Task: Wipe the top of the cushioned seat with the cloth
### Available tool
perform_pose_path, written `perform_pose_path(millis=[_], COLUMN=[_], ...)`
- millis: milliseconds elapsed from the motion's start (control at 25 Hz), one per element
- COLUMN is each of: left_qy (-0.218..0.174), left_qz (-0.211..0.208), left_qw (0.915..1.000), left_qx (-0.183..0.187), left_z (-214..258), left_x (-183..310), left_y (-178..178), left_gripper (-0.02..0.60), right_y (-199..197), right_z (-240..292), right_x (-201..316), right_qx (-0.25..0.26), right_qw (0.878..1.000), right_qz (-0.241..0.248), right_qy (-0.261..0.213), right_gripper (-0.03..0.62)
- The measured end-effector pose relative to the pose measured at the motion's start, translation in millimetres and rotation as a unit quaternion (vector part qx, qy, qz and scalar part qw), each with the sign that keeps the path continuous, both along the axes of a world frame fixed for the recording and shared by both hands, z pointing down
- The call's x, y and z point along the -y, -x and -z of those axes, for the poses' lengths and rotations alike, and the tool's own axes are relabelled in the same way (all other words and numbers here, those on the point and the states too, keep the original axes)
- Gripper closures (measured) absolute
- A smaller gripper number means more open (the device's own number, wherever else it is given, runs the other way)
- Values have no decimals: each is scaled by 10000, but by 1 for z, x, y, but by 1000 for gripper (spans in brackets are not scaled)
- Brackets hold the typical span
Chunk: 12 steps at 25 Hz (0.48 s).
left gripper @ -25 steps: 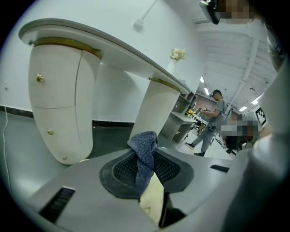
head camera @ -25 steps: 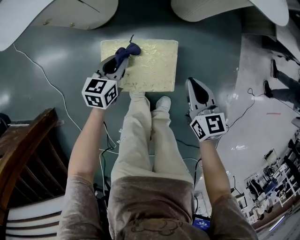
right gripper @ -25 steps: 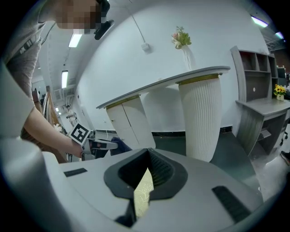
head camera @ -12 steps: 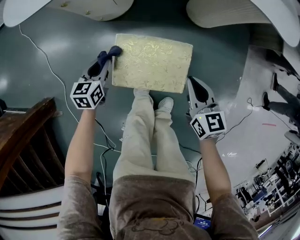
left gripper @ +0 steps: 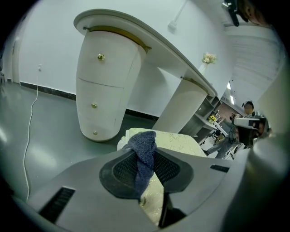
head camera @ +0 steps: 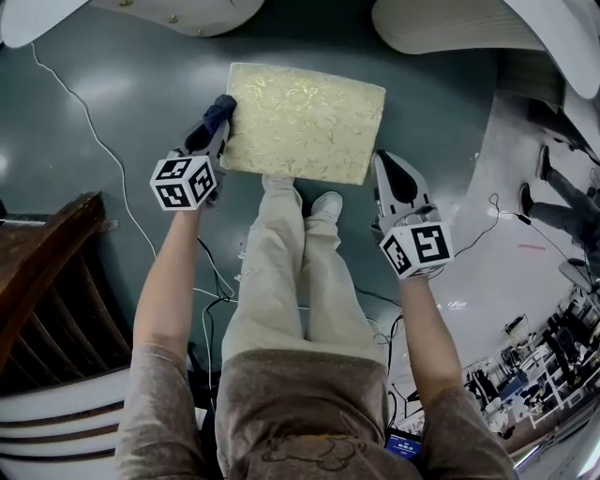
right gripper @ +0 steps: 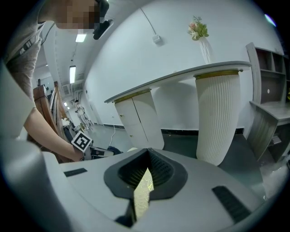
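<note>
The cushioned seat [head camera: 305,122] is a pale gold, patterned rectangle on the dark floor in front of my feet. My left gripper [head camera: 214,127] is shut on a dark blue cloth [head camera: 220,111], which sits against the seat's left edge. In the left gripper view the cloth [left gripper: 144,152] hangs between the jaws, with the seat [left gripper: 181,142] just beyond. My right gripper [head camera: 394,176] is shut and holds nothing, at the seat's near right corner. A strip of the seat [right gripper: 144,190] shows below its closed jaws.
White desk pedestals [head camera: 187,14] [head camera: 441,28] stand just behind the seat. A dark wooden chair [head camera: 47,281] is at the left, and a white cable [head camera: 103,178] runs over the floor. My shoes [head camera: 323,206] touch the seat's front edge. Another person's legs [head camera: 562,202] show far right.
The left gripper has carried the cloth from the seat's top, near its back left, leftward to the seat's left edge. The right gripper has stayed by the right corner.
</note>
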<state>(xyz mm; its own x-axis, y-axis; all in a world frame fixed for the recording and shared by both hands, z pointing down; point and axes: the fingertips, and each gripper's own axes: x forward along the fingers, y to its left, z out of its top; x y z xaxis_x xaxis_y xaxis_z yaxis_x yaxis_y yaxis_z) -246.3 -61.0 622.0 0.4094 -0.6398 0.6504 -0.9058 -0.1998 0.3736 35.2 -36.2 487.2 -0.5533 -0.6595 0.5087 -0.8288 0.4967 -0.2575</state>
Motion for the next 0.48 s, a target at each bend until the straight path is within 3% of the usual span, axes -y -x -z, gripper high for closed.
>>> perform_pose_path(millis=[480], left_qy=[341], left_qz=[-347], left_qw=[9988], left_qx=[28], left_z=[-16], left_x=[0], left_y=[-35], left_gripper=[488], right_y=[-18], right_z=[2], right_x=[-7], right_qx=[28], right_qw=[9998], right_qz=[-216], right_qy=[23], right_gripper=[599])
